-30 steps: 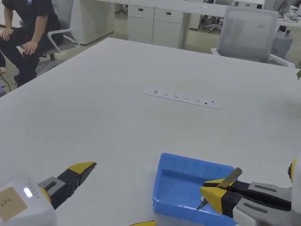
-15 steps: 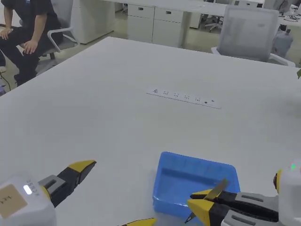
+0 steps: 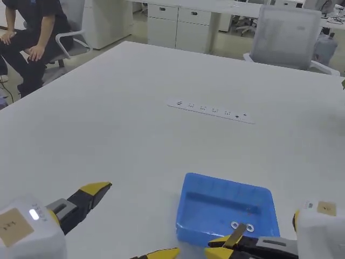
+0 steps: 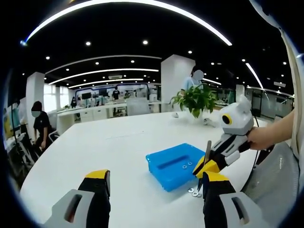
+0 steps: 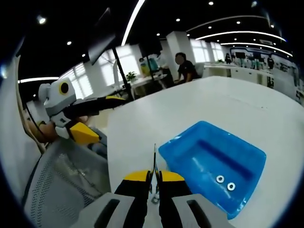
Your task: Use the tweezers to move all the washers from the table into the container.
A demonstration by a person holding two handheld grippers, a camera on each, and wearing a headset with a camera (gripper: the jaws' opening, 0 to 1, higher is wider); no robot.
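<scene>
Right tool (image 3: 216,247), clamped on the tweezers (image 3: 237,234), has been drawn back to the near edge of the blue container (image 3: 226,184); two washers (image 3: 234,225) now lie inside; loose washers (image 4: 194,192) remain on the tabletop (image 3: 135,135); left tool (image 3: 131,221) held wide open, empty.

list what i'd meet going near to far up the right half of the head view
right gripper → blue container → power strip → grey chair
</scene>
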